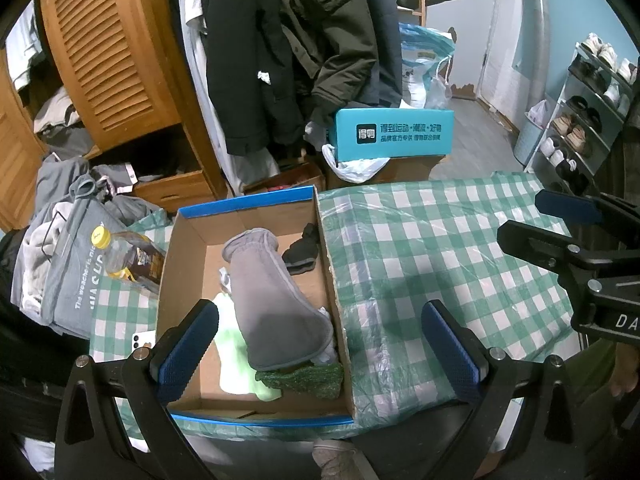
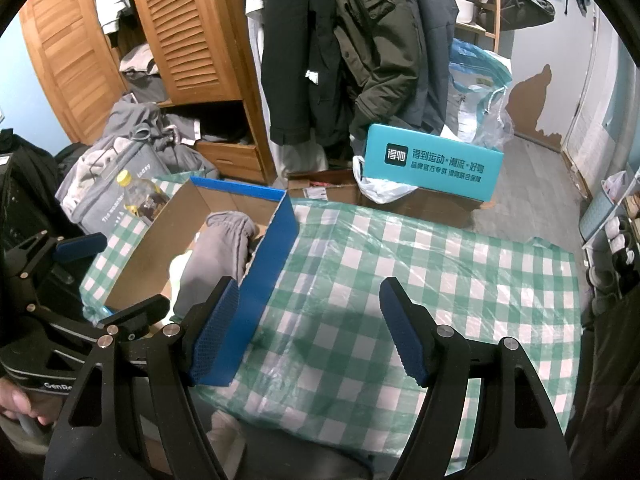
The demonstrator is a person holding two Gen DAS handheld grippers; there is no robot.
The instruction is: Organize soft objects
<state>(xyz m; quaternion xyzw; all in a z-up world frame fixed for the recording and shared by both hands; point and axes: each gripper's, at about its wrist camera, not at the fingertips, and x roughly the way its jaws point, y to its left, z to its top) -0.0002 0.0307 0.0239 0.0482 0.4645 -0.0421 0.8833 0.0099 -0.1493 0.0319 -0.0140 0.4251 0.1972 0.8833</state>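
Observation:
An open cardboard box with a blue rim (image 1: pixel 244 202) (image 2: pixel 264 288) stands on the left half of the table. In it lie a grey fleece garment (image 1: pixel 276 300) (image 2: pixel 220 256), a black sock (image 1: pixel 302 250), a dark green knit piece (image 1: pixel 304 378) and a pale green cloth (image 1: pixel 232 352). My left gripper (image 1: pixel 320 348) (image 2: pixel 108 280) hovers open above the box's near end, with nothing between its pads. My right gripper (image 2: pixel 310 332) (image 1: pixel 552 222) is open over the bare checked cloth, its left finger close beside the box's blue outer wall.
The table wears a green-and-white checked cloth under plastic (image 1: pixel 440 240) (image 2: pixel 400 280). Left of the box are a yellow-capped bottle (image 1: pixel 120 256), a grey tote bag (image 1: pixel 68 280) and a white phone (image 1: pixel 142 340). Behind stand a teal carton (image 1: pixel 394 134), hanging coats, a wooden wardrobe and a shoe rack (image 1: pixel 588 112).

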